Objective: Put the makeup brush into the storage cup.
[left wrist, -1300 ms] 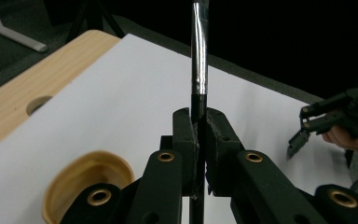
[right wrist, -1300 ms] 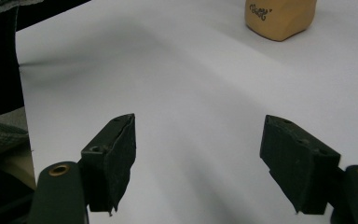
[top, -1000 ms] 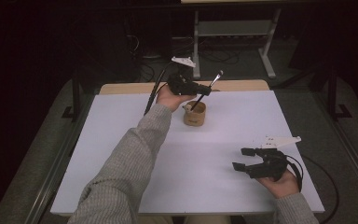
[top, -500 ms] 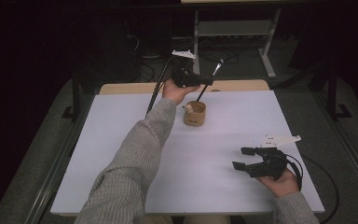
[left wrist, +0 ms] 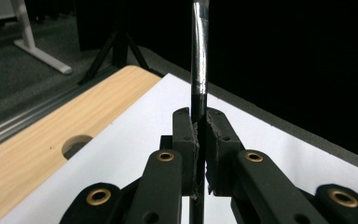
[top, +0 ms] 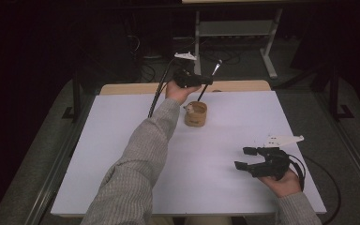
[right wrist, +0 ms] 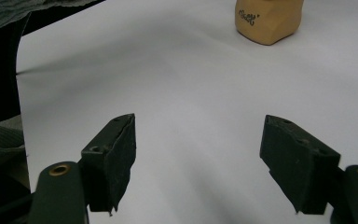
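Black pads of the left gripper [top: 201, 82] clamp a thin dark tool [left wrist: 199, 70] above the tan cup [top: 195, 114] at the table's far side — the right gripper [top: 247, 158], near right, gapes empty.

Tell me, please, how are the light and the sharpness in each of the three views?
High view: white table bright, surroundings dark. Left gripper view: rod carries a glare streak, background black. Right gripper view: jaws sharp, tan cup slightly soft.

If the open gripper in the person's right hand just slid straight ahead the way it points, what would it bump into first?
Probably nothing soon: ahead of the right gripper lies bare white table. The tan cup stands farther off, to the right of its line, so it might pass clear of it, though depth is hard to judge.
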Demonstrator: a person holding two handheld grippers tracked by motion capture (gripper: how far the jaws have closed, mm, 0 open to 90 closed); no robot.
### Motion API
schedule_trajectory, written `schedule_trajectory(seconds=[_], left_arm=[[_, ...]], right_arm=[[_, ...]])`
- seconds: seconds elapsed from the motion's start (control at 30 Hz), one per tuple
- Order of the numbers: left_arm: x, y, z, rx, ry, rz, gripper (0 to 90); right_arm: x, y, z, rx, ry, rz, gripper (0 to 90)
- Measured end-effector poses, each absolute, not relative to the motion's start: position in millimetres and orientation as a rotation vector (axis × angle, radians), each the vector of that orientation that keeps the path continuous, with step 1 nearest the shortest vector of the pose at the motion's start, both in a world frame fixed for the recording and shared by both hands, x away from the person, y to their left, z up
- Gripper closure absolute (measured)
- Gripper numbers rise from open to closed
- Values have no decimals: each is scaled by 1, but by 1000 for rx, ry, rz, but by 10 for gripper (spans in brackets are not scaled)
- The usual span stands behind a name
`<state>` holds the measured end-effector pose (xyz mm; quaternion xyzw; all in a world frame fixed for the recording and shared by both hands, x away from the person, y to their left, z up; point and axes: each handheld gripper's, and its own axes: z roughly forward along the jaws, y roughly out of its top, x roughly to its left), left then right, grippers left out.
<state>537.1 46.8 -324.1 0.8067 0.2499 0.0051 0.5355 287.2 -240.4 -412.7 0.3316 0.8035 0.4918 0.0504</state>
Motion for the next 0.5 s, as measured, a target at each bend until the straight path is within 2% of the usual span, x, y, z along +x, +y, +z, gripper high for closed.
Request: schedule_trajectory(seconds=[0.5], left_arm=[[542,44,-350,1959,611,-14,832]], right_arm=[[287,-240,-412,999,2448,1503,257]])
